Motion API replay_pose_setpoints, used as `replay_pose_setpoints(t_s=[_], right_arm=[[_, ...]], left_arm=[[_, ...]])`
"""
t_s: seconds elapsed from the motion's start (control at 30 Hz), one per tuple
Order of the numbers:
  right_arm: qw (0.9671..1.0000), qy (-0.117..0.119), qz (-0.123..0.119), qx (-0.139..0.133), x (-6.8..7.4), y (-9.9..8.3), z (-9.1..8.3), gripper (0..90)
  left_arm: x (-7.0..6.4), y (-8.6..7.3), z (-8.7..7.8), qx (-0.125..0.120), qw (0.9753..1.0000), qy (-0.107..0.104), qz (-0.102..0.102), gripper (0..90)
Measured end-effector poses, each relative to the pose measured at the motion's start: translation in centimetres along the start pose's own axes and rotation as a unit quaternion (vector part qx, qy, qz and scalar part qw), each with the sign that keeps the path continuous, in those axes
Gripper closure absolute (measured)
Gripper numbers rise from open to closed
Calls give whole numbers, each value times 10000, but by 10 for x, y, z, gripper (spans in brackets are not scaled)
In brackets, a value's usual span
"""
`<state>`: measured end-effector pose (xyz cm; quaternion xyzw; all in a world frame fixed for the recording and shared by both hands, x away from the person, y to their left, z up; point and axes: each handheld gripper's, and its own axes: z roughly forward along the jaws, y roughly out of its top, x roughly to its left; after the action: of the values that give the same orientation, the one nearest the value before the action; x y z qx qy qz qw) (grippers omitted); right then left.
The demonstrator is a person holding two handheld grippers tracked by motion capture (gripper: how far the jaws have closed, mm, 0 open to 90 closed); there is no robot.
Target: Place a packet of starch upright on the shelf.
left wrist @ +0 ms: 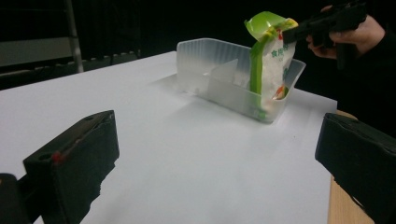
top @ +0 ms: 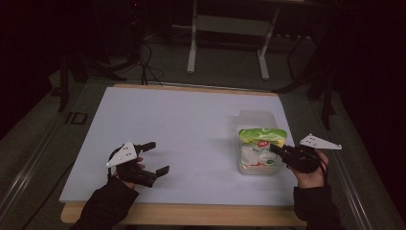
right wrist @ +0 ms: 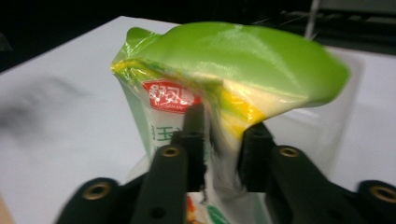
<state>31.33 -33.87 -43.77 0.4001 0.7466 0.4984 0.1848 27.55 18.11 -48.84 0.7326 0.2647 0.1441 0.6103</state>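
A green, white and yellow food bag point(top: 259, 144) stands upright in the near end of a clear plastic bin point(top: 256, 116) on the right of the white table point(top: 167, 120). My right gripper point(top: 274, 148) is shut on the bag's upper edge, coming in from the right. In the right gripper view the bag point(right wrist: 233, 60) is pinched between the two jaws of this gripper point(right wrist: 222, 135). My left gripper point(top: 159, 158) rests open over the table's front left, holding nothing. From the left gripper view, its jaws point(left wrist: 215, 158) stand wide apart, with the bin point(left wrist: 205, 70), bag point(left wrist: 271, 60) and right gripper point(left wrist: 292, 32) beyond.
The far half of the bin holds nothing that I can see. A wooden table edge point(top: 191, 213) runs along the front. Behind the table, a white frame's legs point(top: 192, 52) and cables lie on the dark floor.
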Motion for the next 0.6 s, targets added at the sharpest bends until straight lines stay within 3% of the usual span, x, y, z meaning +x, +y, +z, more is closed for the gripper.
replay_pose_setpoints(t_s=[0.2,0.3,0.43,0.6], right_arm=[[9988,-401,-145,-244,7,14,-14,284],[9977,-402,-161,-520,11,23,-22,123],[9966,-318,-410,-648,23,36,-28,114],[9964,19,-507,-673,39,46,-21,119]], left_arm=[[-1,1,-1,-11,10000,-31,-9,2],[-2,0,-1,3,10000,-45,-7,2],[-4,-3,-2,55,10000,-67,-33,2],[-6,-3,-2,66,9999,-105,-41,2]])
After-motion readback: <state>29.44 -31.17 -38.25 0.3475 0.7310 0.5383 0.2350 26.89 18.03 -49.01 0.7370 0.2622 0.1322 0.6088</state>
